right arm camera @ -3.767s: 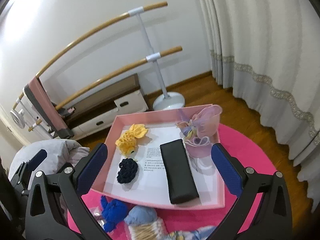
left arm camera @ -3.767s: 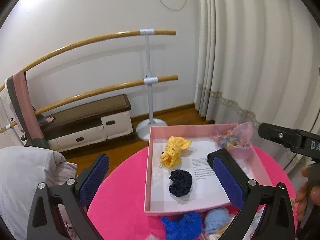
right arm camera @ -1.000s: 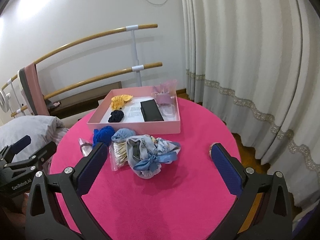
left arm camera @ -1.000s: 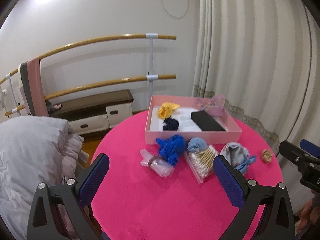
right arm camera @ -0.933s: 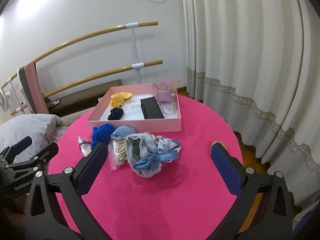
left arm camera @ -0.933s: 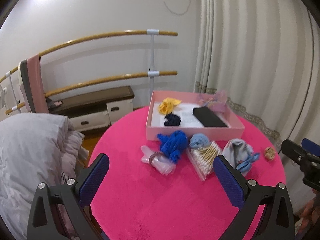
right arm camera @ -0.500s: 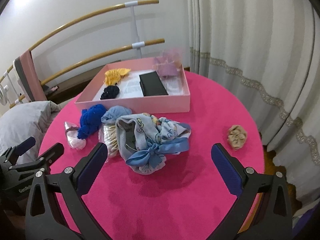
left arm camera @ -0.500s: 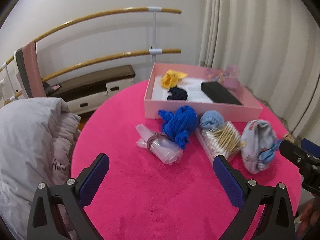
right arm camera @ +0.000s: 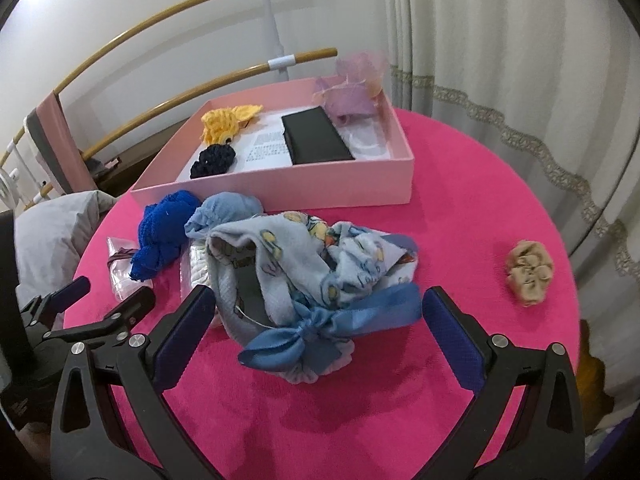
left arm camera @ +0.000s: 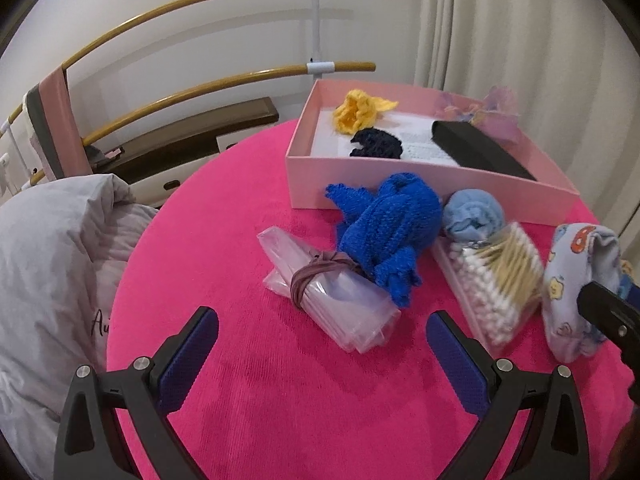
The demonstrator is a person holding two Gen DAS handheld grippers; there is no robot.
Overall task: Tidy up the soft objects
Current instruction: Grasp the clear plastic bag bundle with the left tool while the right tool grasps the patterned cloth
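Note:
A pink box [left arm camera: 420, 182] [right arm camera: 280, 192] on the round pink table holds a yellow knit piece [left arm camera: 360, 114], a dark knit piece [left arm camera: 376, 144], a black case [right arm camera: 316, 140] and a lilac pouch [right arm camera: 352, 92]. In front of it lie a blue knit piece [left arm camera: 392, 228] [right arm camera: 164, 232], a light blue ball [left arm camera: 474, 214] and a patterned cloth with a blue ribbon [right arm camera: 316, 280]. My left gripper [left arm camera: 322, 352] is open and empty, just before a rolled plastic bag [left arm camera: 332, 292]. My right gripper [right arm camera: 316, 336] is open around the ribbon end of the cloth.
A bag of cotton swabs [left arm camera: 492, 280] lies beside the blue knit piece. A beige scrunchie [right arm camera: 528, 272] lies near the table's right edge. A grey quilt [left arm camera: 52, 272] lies left of the table. Wooden barre rails [left arm camera: 224, 0] and curtains [right arm camera: 500, 40] stand behind.
Both grippers have moved forward and down toward the table, after pulling back from the box. The left one has closed in on the plastic roll, the right one on the patterned cloth. Both stay open.

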